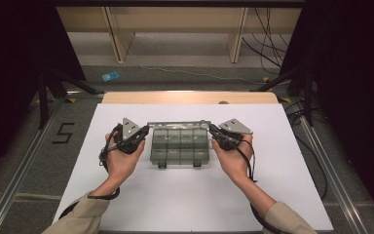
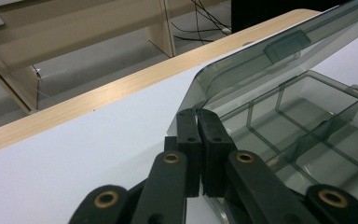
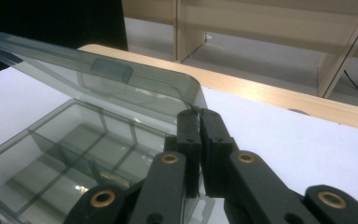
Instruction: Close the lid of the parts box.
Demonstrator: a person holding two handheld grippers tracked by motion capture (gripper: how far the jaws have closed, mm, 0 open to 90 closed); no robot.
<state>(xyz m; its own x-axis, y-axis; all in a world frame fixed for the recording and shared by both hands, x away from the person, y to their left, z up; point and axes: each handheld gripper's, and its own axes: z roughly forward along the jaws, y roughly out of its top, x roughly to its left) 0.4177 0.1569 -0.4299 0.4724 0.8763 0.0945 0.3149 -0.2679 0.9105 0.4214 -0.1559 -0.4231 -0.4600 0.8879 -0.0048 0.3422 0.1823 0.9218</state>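
A smoky see-through compartment box (image 1: pixel 180 146) sits mid-table on the white sheet, its compartments bare. Its hinged lid (image 1: pixel 177 125) stands raised, tilted up over the tray. My left gripper (image 1: pixel 146 130) is at the lid's left front corner, my right gripper (image 1: pixel 210 129) at its right front corner. In the left gripper view the jaws (image 2: pixel 198 112) are shut with the lid's (image 2: pixel 270 46) corner rim pinched at their tips, above the tray (image 2: pixel 307 116). The right gripper view mirrors this: the gripper (image 3: pixel 199 112) is shut on the lid's (image 3: pixel 112 70) corner over the tray (image 3: pixel 74 144).
The white sheet (image 1: pixel 190 204) covers the table, with a wooden edge (image 1: pixel 190 97) at the far side. Beyond stand wooden frame legs (image 1: pixel 119 44), floor cables (image 1: pixel 268 44) and a small blue item (image 1: pixel 110 76). Dark curtains flank both sides.
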